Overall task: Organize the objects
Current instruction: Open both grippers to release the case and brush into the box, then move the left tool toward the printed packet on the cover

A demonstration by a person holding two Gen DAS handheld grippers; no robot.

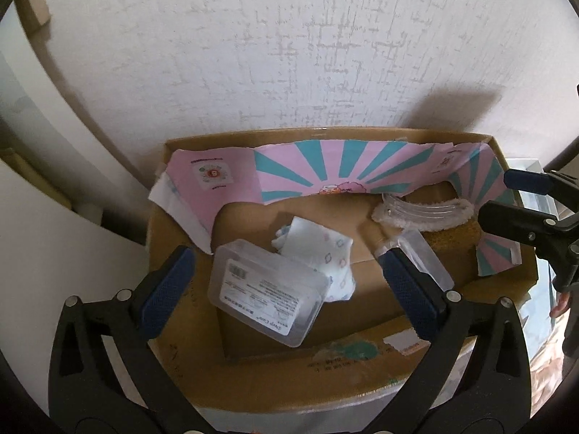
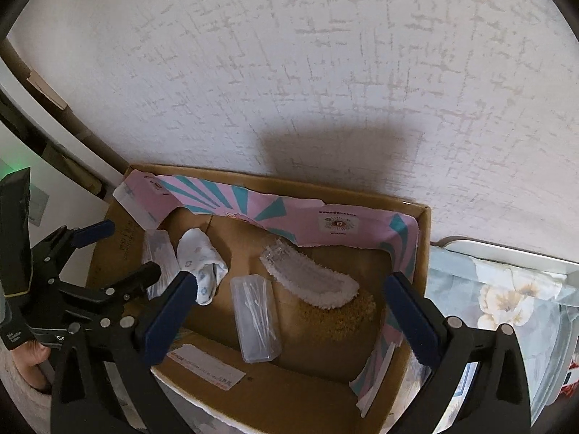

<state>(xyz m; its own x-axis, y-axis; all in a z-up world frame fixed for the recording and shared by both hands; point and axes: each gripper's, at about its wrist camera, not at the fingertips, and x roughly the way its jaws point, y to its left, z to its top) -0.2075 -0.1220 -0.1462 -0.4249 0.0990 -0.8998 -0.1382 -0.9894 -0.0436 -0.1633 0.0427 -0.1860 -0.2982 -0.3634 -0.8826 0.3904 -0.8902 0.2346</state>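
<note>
An open cardboard box (image 1: 416,354) (image 2: 289,394) stands against the wall, lined with torn pink and teal paper (image 1: 325,173) (image 2: 311,217). Inside lie a clear plastic case with a label (image 1: 267,296), a small patterned sock (image 1: 322,253) (image 2: 202,264), a long clear case with thin sticks (image 2: 255,320) (image 1: 423,256) and a fuzzy white-edged clear piece (image 1: 423,211) (image 2: 311,278). My left gripper (image 1: 289,282) is open above the labelled case. My right gripper (image 2: 289,311) is open above the long case. Each gripper shows in the other's view.
A textured white wall (image 1: 289,54) rises right behind the box. A floral cloth (image 2: 506,300) lies to the right of the box. White panels and cardboard (image 1: 54,217) stand to the left. A brown crumbly patch (image 2: 347,314) lies on the box floor.
</note>
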